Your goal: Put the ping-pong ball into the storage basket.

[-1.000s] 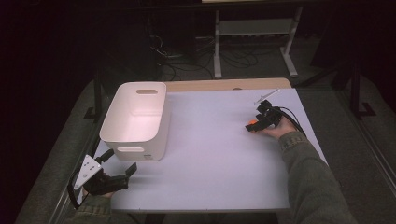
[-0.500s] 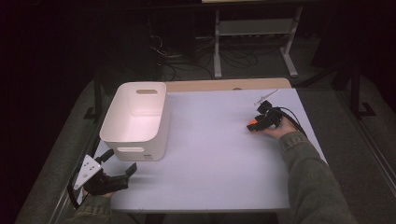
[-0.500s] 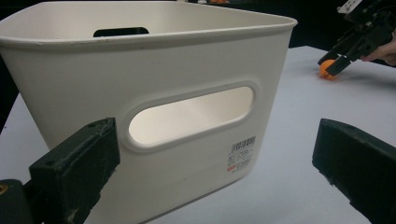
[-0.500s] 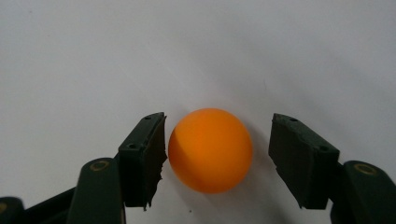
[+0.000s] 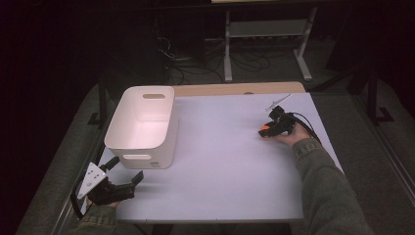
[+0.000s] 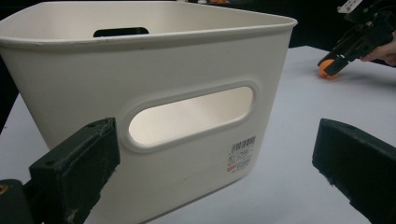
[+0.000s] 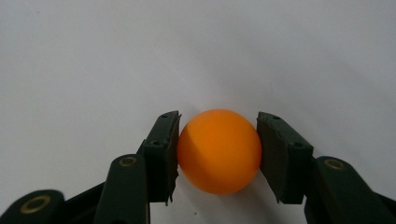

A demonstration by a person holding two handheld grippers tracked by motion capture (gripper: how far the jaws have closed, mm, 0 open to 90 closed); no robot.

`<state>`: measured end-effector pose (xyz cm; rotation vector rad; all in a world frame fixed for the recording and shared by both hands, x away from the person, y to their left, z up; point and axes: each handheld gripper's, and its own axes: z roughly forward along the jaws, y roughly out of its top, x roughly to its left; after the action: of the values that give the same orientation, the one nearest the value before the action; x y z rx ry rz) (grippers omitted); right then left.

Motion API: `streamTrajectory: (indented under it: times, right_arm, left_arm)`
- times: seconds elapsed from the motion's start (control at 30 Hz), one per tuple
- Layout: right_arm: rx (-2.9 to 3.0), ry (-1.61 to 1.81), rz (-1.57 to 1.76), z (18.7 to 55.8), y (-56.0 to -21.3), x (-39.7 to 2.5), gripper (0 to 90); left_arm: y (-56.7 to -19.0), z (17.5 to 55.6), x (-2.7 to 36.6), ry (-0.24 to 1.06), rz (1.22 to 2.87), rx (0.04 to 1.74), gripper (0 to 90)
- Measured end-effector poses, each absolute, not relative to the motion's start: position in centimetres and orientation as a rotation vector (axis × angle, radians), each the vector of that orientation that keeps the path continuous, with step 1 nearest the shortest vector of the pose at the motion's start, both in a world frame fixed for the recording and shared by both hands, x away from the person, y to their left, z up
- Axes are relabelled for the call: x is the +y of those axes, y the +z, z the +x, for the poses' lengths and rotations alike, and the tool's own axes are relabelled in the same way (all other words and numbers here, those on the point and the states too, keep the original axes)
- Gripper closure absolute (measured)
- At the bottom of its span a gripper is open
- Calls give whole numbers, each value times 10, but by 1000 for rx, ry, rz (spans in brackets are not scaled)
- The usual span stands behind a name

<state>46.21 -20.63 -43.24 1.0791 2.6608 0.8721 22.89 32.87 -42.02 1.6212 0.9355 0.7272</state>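
Orange ball (image 7: 218,151) is clenched between the two jaws of the right hand-held gripper (image 7: 218,154), each jaw touching one side of it near its widest line, and it rests low on the white surface (image 7: 196,56) at the far right. Such a smooth round thing can slip easily, so the squeeze should be kept even and the ball lifted straight up before it is carried across. The white bin (image 5: 142,125) stands well apart, at the left side of the surface. The left hand-held gripper (image 5: 122,171) is released, its jaws spread wide just in front of the bin's near wall, where the bin can be steadied if needed.
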Motion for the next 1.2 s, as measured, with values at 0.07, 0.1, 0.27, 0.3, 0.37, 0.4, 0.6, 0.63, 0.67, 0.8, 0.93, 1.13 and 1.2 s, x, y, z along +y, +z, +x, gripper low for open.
streamTrajectory:
  times: [0.07, 0.1, 0.27, 0.3, 0.37, 0.4, 0.6, 0.63, 0.67, 0.8, 0.93, 1.13, 1.2]
  right_arm:
    - [2662, 876, 1078, 462, -432, -206, 496]
    - [2663, 881, 1074, 461, -431, -206, 497]
    - [2659, 897, 1064, 460, -427, -207, 497]
    - [2658, 898, 1067, 460, -426, -208, 497]
    - [2655, 904, 1062, 459, -425, -209, 497]
    - [2654, 905, 1064, 459, -424, -209, 497]
    - [2652, 910, 1055, 457, -417, -211, 497]
    - [2650, 913, 1049, 457, -415, -211, 497]
    - [2651, 910, 1050, 457, -412, -210, 497]
    - [2650, 918, 1019, 456, -404, -209, 497]
    - [2650, 925, 1006, 455, -399, -207, 497]
    - [2649, 915, 986, 452, -387, -203, 497]
    - [2648, 913, 983, 451, -382, -202, 497]
  left_arm:
    - [-420, 229, 329, 727, 1621, 935, 2]
    - [-420, 229, 329, 727, 1621, 935, 2]
    - [-420, 229, 329, 727, 1620, 935, 2]
    - [-420, 229, 329, 728, 1620, 935, 2]
    - [-420, 229, 329, 729, 1620, 935, 2]
    - [-420, 229, 329, 730, 1619, 934, 2]
    - [-420, 228, 328, 729, 1620, 933, 2]
    - [-420, 228, 328, 729, 1620, 933, 2]
    - [-420, 229, 328, 730, 1620, 933, 2]
    - [-420, 228, 328, 728, 1621, 932, 2]
    - [-420, 228, 328, 726, 1623, 930, 2]
    - [-420, 228, 328, 725, 1627, 926, 2]
    - [-420, 228, 328, 725, 1627, 927, 2]
